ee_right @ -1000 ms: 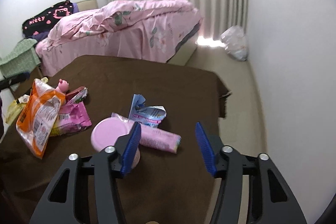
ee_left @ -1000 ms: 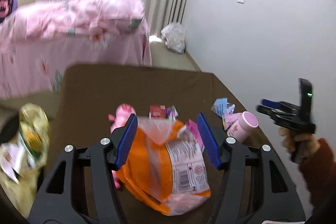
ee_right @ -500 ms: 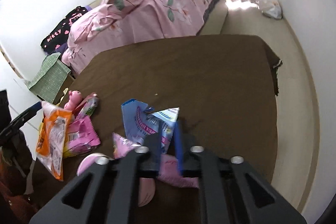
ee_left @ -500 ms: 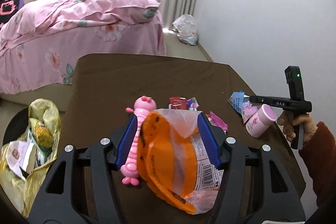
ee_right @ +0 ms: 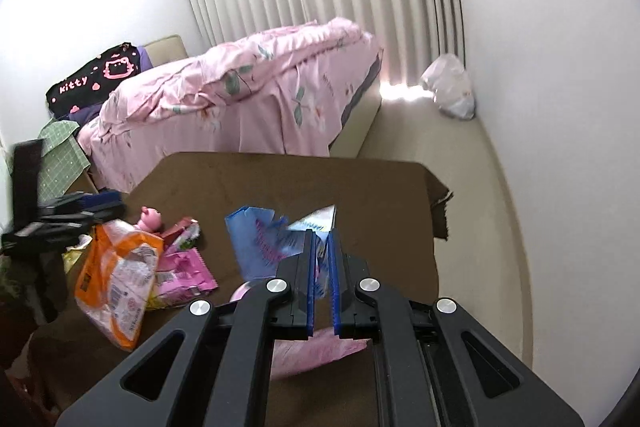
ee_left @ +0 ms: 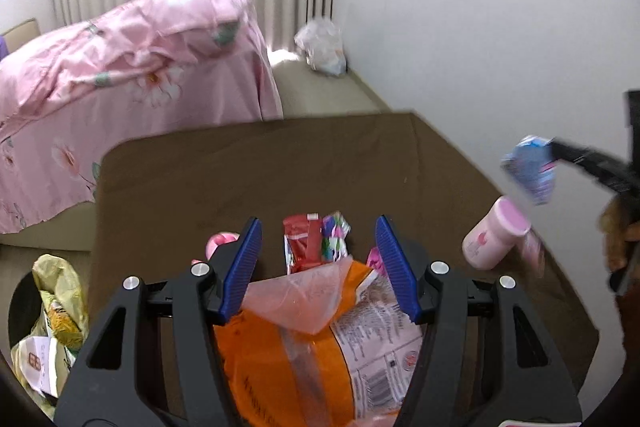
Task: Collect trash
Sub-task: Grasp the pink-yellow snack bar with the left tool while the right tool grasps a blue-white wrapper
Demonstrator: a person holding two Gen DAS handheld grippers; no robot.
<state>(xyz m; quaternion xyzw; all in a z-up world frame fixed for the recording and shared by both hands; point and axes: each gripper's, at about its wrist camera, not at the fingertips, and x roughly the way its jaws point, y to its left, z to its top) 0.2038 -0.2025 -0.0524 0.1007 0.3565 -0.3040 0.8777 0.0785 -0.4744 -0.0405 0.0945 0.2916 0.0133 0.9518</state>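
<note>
Two grippers work over the brown-clothed worktop point(ee_right: 320, 187). The right gripper point(ee_right: 321, 267) has its blue fingers point(ee_right: 309, 283) pinched nearly together on a torn blue-and-white wrapper point(ee_right: 264, 235), lifted clear of the cloth. The left gripper point(ee_left: 319, 263) has its fingers spread wide, with a crinkled orange-and-clear snack bag point(ee_left: 320, 347) between them, though whether they touch it I cannot tell. A pink plastic cup point(ee_left: 494, 241) lies tipped nearby.

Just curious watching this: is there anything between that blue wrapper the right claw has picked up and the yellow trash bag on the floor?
The blue wrapper hangs in the right gripper above the table's right side. The trash bag sits on the floor to the left. Between them: the left gripper, which is open around the orange bag.
</note>
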